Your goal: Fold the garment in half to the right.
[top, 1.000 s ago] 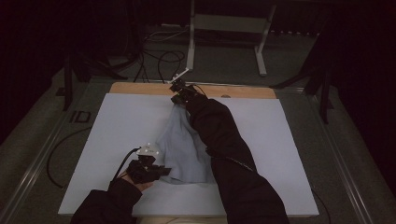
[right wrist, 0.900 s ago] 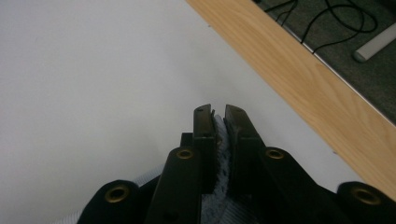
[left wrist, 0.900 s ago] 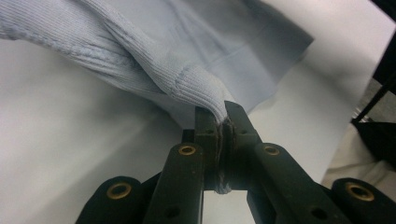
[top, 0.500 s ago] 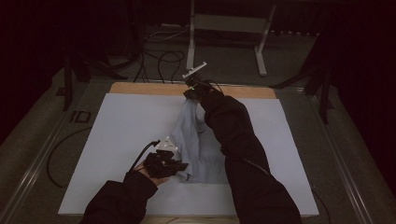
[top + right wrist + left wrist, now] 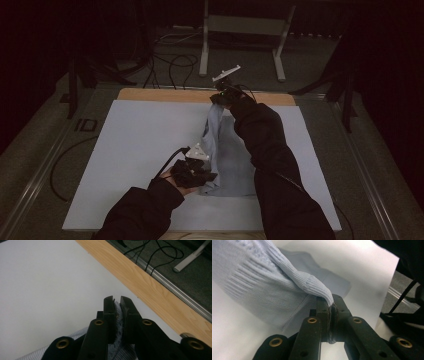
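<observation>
Evidently both the left gripper (image 5: 331,308) and right gripper (image 5: 118,305) had jaws clamped on the pale blue sweater (image 5: 225,155). Even tension would likely keep it flat on the counter (image 5: 135,145).

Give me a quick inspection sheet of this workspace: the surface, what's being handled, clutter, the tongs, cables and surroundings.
Surface: white sheet over a wooden table, whose bare wood shows along the far edge.
Job's things: one pale blue knitted garment, stretched between the two tongs, its near part lying on the sheet.
Clutter: nothing seen on the sheet.
Tongs: left tongs shut on a ribbed edge of the garment near the person; right tongs shut on its far end, lifted by the far table edge.
Cables: one trails from the left tongs; loose black cables on the floor beyond.
Surroundings: dark room, grey carpet, a metal stand behind the table.
</observation>
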A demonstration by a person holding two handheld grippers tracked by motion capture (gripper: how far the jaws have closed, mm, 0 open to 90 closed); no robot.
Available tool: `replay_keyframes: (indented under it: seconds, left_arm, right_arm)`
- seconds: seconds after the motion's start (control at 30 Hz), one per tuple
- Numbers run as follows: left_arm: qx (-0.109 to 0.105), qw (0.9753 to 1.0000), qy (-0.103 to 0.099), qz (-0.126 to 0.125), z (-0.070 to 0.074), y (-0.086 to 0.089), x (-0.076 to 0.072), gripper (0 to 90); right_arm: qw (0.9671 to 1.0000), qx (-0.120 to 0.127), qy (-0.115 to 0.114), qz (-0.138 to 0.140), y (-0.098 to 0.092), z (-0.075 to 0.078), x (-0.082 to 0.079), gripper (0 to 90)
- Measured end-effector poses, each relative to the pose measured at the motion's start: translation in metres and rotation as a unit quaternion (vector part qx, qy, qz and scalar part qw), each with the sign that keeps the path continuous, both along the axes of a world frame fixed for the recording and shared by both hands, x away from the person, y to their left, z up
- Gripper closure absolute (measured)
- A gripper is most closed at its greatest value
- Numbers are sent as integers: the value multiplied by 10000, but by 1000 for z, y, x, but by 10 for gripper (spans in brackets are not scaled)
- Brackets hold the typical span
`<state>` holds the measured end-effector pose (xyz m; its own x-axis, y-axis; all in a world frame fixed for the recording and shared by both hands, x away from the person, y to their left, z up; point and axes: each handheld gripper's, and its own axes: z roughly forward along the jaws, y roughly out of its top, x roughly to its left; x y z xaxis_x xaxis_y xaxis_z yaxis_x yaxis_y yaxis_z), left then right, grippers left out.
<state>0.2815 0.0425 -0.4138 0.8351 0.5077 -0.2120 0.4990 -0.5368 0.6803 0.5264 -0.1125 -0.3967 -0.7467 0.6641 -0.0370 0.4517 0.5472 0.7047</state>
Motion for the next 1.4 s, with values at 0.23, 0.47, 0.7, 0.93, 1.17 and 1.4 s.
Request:
replay_keyframes:
  seconds: [0.23, 0.47, 0.7, 0.93, 1.17, 1.4]
  left_arm:
    - [95, 9997, 1, -243, 1, -27, 3, 870]
    - [235, 9988, 81, -415, -5, -45, 4, 871]
    - [459, 9973, 90, -570, -14, -71, 6, 871]
    - [526, 9973, 130, -502, -24, -89, 13, 870]
    - [592, 9974, 233, -352, -41, -94, 17, 870]
    - [521, 9976, 356, -273, -49, -96, 21, 870]
  right_arm:
    - [10000, 90, -2, -37, -27, -4, -2, 845]
    - [9997, 204, 70, -111, -43, -13, -2, 844]
    - [9994, 283, 93, -161, -55, -30, -1, 843]
    - [9990, 399, 102, -183, -60, -44, 4, 841]
    - [9980, 580, 244, -36, -54, -66, 11, 839]
    - [9972, 631, 385, -53, -53, -87, 16, 822]
